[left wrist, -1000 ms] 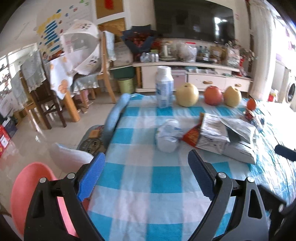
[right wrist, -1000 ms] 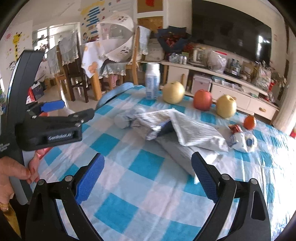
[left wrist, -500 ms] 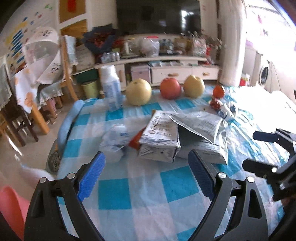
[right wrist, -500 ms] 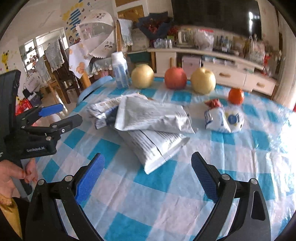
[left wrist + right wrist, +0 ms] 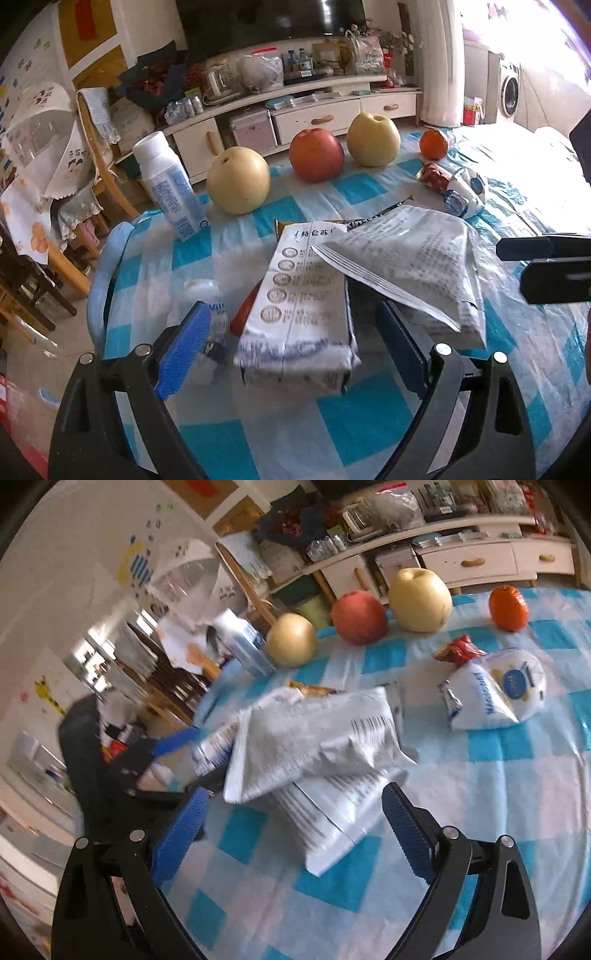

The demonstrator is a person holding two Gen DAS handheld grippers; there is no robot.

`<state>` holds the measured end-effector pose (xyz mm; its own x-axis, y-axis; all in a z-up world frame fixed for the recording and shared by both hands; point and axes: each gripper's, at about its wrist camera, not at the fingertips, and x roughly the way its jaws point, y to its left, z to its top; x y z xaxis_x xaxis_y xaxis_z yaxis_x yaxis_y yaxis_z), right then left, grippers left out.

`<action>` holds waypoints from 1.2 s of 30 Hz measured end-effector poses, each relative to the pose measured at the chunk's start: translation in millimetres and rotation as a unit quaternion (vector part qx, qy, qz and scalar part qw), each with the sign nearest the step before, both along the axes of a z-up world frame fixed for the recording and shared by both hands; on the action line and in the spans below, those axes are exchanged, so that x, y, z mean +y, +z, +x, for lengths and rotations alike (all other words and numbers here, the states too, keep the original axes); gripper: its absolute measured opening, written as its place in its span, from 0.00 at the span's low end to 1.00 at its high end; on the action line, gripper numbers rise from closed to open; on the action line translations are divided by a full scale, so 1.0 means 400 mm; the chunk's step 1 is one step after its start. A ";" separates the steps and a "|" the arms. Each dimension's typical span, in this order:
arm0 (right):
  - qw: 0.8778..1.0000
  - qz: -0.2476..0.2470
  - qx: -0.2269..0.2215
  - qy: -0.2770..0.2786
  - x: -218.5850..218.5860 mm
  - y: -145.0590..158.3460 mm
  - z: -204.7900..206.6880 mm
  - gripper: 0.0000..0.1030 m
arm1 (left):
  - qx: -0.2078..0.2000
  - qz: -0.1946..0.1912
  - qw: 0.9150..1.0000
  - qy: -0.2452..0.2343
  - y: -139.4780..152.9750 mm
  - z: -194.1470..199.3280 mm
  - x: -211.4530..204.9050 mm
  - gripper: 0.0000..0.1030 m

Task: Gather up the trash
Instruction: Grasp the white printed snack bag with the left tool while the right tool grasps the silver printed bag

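We've got the left gripper (image 5: pixel 291 345) spread wide w/ the silver snack bag (image 5: pixel 299 314) right btwn its pads on the checked tablecloth (image 5: pixel 354 417), right gripper (image 5: pixel 291 829) also wide open just short of the same pile.

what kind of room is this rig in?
Most likely a home living/dining room. A large TV hangs above a long, cluttered media cabinet, a washing machine sits at far right, and fruit and empty snack bags lie on a checked tablecloth.
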<state>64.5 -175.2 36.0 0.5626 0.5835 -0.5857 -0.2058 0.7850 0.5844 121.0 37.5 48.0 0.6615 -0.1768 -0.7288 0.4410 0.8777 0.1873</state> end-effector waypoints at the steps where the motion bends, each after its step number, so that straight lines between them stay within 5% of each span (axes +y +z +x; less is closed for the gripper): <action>1: 1.000 0.005 -0.001 -0.002 0.000 0.002 0.004 0.91 | 0.004 -0.004 1.000 -0.001 -0.002 0.009 0.001 0.81; 2: 1.000 0.010 0.000 -0.004 -0.001 0.001 0.010 0.91 | 0.009 -0.008 1.000 0.000 -0.004 0.016 0.002 0.71; 7: 1.000 0.013 0.010 -0.001 0.001 -0.006 0.029 0.91 | 0.051 -0.043 0.998 0.002 -0.038 0.039 -0.010 0.57; 14: 0.999 0.000 0.023 -0.028 -0.052 -0.008 0.038 0.90 | 0.083 -0.076 0.992 -0.064 -0.050 -0.017 -0.088 0.57; 20: 0.996 -0.038 0.031 -0.076 -0.118 -0.003 0.029 0.90 | 0.076 -0.047 0.989 -0.119 -0.050 -0.096 -0.179 0.57; 29: 0.992 -0.039 0.073 -0.097 -0.119 -0.054 0.043 0.90 | 0.060 -0.051 0.994 -0.077 -0.052 -0.090 -0.193 0.58; 36: 0.992 -0.029 0.065 -0.104 -0.116 -0.066 0.053 0.90 | 0.061 -0.062 0.995 -0.058 -0.057 -0.088 -0.191 0.54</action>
<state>85.7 -221.7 9.4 0.5845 0.4257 -0.6908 0.0389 0.8356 0.5479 86.0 -39.1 25.2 0.5388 -0.3397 -0.7709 0.5537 0.8325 0.0202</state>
